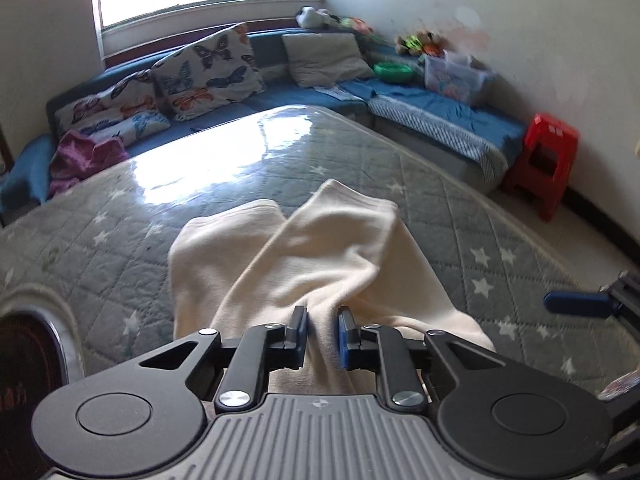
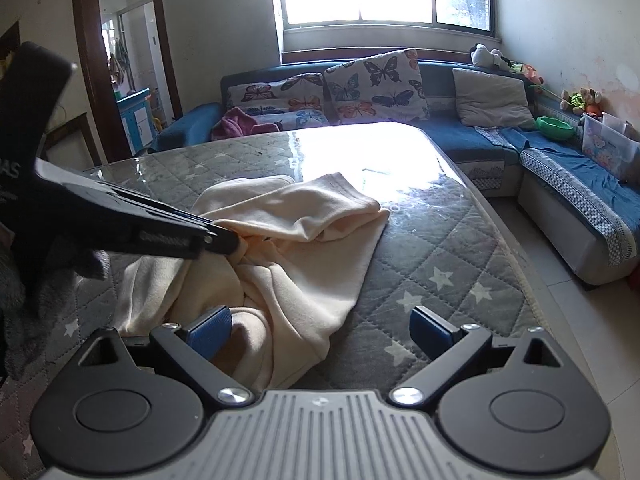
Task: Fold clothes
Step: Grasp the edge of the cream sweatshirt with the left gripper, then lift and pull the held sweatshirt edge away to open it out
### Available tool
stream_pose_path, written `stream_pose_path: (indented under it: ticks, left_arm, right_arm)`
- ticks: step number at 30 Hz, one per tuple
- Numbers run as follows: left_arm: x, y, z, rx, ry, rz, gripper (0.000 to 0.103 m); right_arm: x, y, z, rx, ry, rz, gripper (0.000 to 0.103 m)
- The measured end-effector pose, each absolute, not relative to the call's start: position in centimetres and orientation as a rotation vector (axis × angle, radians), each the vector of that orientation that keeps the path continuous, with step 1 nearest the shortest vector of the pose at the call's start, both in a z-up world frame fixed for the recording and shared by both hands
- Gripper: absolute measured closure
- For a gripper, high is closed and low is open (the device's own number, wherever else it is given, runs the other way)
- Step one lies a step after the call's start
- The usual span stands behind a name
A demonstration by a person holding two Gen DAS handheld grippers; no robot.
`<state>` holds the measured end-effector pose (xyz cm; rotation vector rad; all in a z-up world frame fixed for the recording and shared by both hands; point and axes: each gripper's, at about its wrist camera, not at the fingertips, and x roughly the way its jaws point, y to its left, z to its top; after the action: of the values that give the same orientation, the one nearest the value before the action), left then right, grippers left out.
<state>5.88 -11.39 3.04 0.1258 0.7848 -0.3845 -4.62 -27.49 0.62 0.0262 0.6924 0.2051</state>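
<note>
A cream garment (image 1: 320,248) lies crumpled on the grey star-quilted table (image 1: 120,240). My left gripper (image 1: 323,320) is shut on a fold of the cream garment and lifts it a little. In the right wrist view the same garment (image 2: 304,248) lies in the middle, with the left gripper (image 2: 236,242) pinching it from the left. My right gripper (image 2: 320,324) is open and empty, low over the garment's near edge, its left finger (image 2: 210,326) next to the cloth. Its blue fingertip shows in the left wrist view (image 1: 576,303) at the right.
A blue corner sofa (image 2: 480,140) with butterfly cushions (image 2: 376,84) runs behind and right of the table. A purple cloth (image 1: 84,160) lies on the sofa. A red stool (image 1: 544,160) stands on the floor at right. A round appliance (image 1: 28,356) sits at the table's left.
</note>
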Motion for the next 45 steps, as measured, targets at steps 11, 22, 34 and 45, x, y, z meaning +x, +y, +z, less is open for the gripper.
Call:
stream_pose_path:
  ticks: [11,22,34,45]
  left_arm:
    - [4.5,-9.1,3.8,0.140,0.752,-0.337,0.076]
    - [6.5,-14.2,2.5,0.356,0.716,-0.412,0.054]
    - [7.4,-8.0,4.2,0.090,0.709,-0.314,0.092]
    - [4.7,-1.8,5.3,0.011,0.654,-0.171,0.092]
  right_arm:
    - [-3.7,-26.9,0.1,0.021,0.694,0.233,0.006]
    - [-3.3,-27.6,0.1,0.039,0.691,0.224,0.009]
    - [-2.2,-27.9,0.0,0.041,0.683,0.232,0.011]
    - [3.0,-26.3,-1.5,0.045,0.751,0.282,0.035]
